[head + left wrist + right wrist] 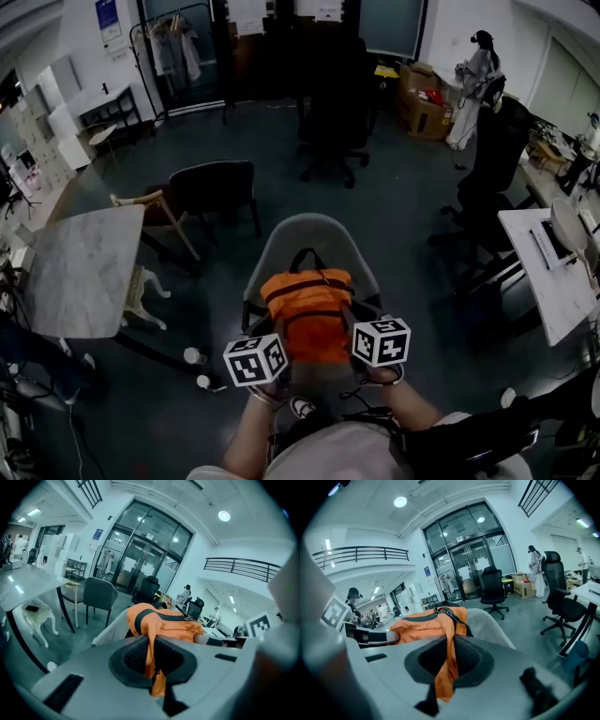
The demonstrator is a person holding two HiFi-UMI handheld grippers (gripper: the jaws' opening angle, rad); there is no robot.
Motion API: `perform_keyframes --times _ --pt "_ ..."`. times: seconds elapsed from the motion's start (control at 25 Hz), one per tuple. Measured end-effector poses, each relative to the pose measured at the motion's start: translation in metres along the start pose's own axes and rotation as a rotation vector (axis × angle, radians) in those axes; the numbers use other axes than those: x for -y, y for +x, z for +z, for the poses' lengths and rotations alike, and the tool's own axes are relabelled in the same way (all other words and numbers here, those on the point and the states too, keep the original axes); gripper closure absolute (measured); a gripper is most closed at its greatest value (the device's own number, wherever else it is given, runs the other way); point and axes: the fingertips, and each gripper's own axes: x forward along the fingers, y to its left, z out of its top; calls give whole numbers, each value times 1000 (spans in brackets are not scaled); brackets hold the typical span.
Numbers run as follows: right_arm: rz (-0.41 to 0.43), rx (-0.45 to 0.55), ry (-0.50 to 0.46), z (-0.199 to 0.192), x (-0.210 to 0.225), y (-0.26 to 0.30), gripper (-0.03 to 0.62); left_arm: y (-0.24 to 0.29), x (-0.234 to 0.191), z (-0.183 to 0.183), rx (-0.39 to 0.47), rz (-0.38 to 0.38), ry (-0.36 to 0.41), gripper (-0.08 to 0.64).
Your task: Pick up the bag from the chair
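1. Both grippers are clamped nearly shut on thin folds of the orange bag [307,314]. The left gripper [152,658] has its left edge and the right gripper [449,660] its right edge.
2. The bag is over the seat of the grey chair [309,232], between the two grippers. Can't tell if it's clear of the seat.
3. Probably best to raise both sides evenly, since fabric pinches like these could slip. The black straps might also snag the chair back.
4. The dark chair [214,187] and marble table [80,267] stand well off to the left, so nothing really blocks a lift.
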Motion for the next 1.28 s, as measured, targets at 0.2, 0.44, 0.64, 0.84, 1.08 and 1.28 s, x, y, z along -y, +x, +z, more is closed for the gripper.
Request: perform_keyframes --times 0.2,0.44,0.64,0.84,1.08,1.28 --pt "6 28 22 -7 0 -30 540 -24 24 -10 33 9 -1 531" --pt "-2 28 59 -25 3 -75 540 -52 56 -32 10 30 11 531" --pt "20 12 83 -50 4 -109 540 -79 80 -57 9 51 6 531" --pt "28 -3 88 -73 1 -128 540 -97 88 -87 -8 60 4 531" --pt "17 -25 90 -80 -6 -136 540 -103 88 -95 -42 35 18 531" --pt "-7 -2 73 -77 -13 -136 540 -105 84 -89 -37 -2 43 531"
